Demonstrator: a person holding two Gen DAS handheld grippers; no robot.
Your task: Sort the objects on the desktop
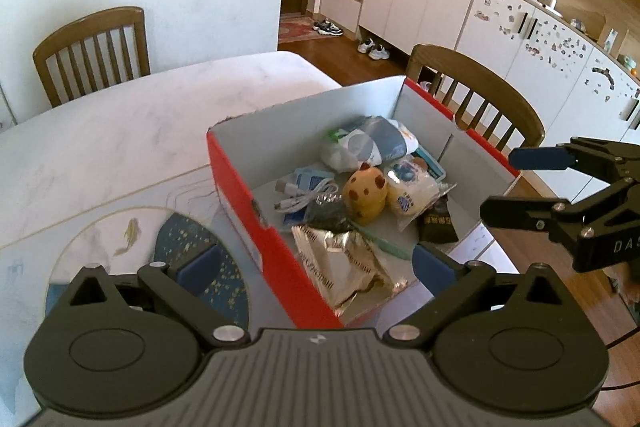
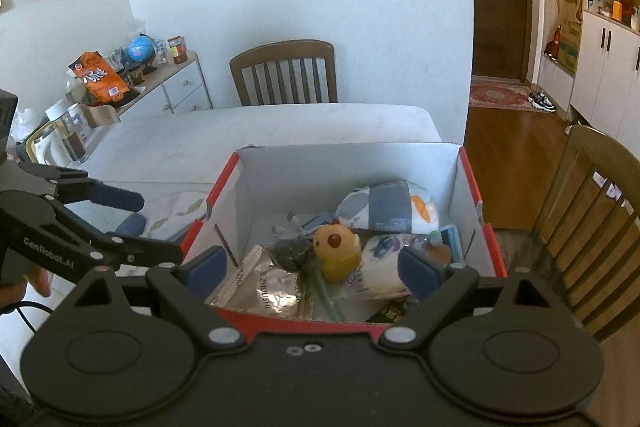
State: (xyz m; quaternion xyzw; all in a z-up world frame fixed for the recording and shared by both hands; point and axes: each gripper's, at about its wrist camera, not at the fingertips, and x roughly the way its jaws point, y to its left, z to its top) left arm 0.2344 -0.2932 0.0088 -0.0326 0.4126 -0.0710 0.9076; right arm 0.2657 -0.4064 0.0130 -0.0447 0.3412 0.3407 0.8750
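A red cardboard box (image 1: 244,187) with a white inside stands on the table's right part; it also shows in the right wrist view (image 2: 470,167). In it lie a yellow spotted plush toy (image 1: 366,197), a white cable (image 1: 298,201), a silver snack bag (image 1: 340,267), a white wrapped packet (image 1: 408,189) and a grey-white pouch (image 1: 372,143). My left gripper (image 1: 316,263) is open and empty over the box's near left wall. My right gripper (image 2: 312,267) is open and empty over the box's near edge; it also shows in the left wrist view (image 1: 508,183).
The white marble table (image 1: 120,139) carries a round fish-pattern placemat (image 1: 120,239) left of the box. Wooden chairs (image 1: 92,51) (image 1: 480,91) stand at the far and right sides. A sideboard with jars and a snack bag (image 2: 100,79) stands at the left.
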